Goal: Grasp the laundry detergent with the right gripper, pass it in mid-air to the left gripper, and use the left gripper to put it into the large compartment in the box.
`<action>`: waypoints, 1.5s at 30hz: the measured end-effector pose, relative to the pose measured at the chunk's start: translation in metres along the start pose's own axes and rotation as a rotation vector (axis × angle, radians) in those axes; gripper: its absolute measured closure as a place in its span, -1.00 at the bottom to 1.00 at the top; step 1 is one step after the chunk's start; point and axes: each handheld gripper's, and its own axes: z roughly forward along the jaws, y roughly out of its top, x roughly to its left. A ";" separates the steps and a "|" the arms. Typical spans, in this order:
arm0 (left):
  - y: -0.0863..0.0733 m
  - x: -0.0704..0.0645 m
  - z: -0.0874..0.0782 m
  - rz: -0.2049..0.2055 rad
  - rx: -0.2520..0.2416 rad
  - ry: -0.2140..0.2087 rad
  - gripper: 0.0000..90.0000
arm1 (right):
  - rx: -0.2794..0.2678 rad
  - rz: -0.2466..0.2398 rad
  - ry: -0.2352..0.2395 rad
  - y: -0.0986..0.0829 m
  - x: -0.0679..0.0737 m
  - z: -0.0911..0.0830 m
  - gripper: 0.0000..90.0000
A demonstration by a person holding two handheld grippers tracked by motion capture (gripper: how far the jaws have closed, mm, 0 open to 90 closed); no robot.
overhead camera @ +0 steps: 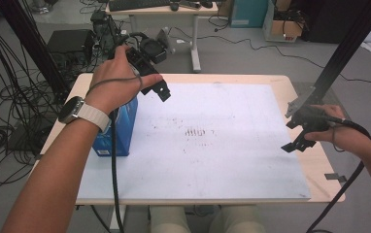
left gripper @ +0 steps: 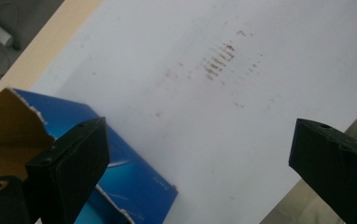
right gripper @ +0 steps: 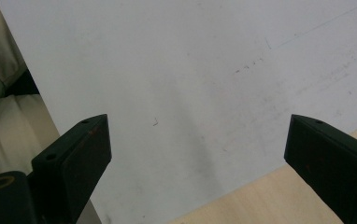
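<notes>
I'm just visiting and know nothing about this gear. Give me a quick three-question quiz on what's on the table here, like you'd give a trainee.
1. True or false: the left gripper is shut on the blue box.
2. Multiple choice: where does the blue box stand on the white board? A) near its left edge B) at its middle C) near its right edge
3. Fill in: the right gripper hangs with its jaws ____ at the board's right edge.

Key
1. False: in the left gripper view its jaws stand wide apart above the box, with nothing between them.
2. A
3. open
</notes>
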 end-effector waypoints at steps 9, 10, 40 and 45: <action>0.005 -0.022 0.022 0.101 0.004 -0.039 -0.86 | -0.006 -0.002 0.003 0.002 -0.002 0.000 -0.84; 0.005 -0.023 0.025 0.111 0.013 -0.040 -0.86 | -0.002 -0.001 0.002 0.002 -0.002 -0.001 -0.84; 0.009 -0.035 0.045 0.117 0.015 -0.067 -0.85 | -0.005 -0.025 0.006 0.010 0.002 0.001 -0.84; 0.009 -0.034 0.046 0.118 0.014 -0.069 -0.85 | -0.001 -0.025 0.007 0.009 0.001 0.002 -0.84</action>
